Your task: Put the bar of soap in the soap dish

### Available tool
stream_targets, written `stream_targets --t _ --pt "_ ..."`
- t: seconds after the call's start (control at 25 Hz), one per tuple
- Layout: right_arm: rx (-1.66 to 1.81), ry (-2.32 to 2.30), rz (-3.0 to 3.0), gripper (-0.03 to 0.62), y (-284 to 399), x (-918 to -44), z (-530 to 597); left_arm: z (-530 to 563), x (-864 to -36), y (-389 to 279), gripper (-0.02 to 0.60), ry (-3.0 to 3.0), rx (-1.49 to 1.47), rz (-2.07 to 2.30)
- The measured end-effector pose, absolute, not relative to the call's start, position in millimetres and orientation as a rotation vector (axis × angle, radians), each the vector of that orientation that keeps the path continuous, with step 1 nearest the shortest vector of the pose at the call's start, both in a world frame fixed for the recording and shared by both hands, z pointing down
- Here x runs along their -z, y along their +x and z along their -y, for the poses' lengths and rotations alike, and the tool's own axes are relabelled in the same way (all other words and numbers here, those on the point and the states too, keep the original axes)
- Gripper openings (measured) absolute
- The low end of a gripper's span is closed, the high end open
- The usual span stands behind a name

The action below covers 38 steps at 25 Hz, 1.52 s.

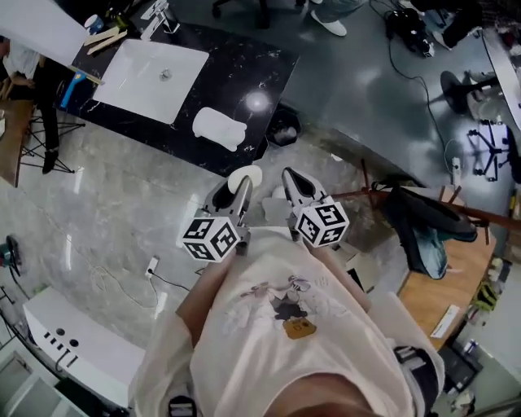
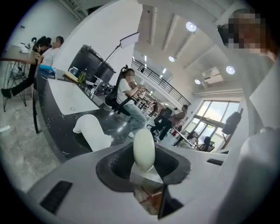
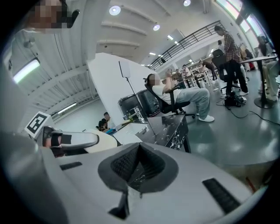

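A pale oval bar of soap (image 2: 144,148) stands on edge between the pads of my left gripper (image 2: 144,169), which is shut on it. In the head view the soap (image 1: 247,174) shows at the tip of that left gripper (image 1: 242,186), held over the floor just short of the black counter (image 1: 244,73). The white soap dish (image 1: 219,128) lies on the counter's near end, ahead of the soap and apart from it; it also shows in the left gripper view (image 2: 90,130). Beside the left one, my right gripper (image 1: 291,183) has its dark pads (image 3: 131,164) together with nothing between them.
A white sink (image 1: 151,69) with a faucet (image 1: 160,18) is set into the counter beyond the dish. A dark object (image 1: 283,130) sits on the floor at the counter's corner. Cables and chairs lie to the right, a wooden table (image 1: 444,285) at lower right, and people sit at the far left.
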State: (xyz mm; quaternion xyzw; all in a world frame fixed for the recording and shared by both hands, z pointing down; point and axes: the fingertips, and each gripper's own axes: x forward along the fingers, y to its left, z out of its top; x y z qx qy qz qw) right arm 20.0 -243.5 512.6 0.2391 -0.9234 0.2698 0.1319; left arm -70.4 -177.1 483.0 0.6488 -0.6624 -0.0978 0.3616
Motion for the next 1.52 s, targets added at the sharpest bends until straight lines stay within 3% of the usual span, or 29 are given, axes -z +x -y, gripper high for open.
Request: stream_targets --t 0.64,1.52 --pt "-0.570 0.106 2.747 0.006 -42.8 -513.7 295.5 220.9 -508.1 -99.4 0.123 1.400 0.253 1.998" --pt "-0.516 -0.022 2.736 0.006 -129.2 -521.9 298.2 252.4 -558.1 -200.9 0.123 1.464 -0.252 1.938"
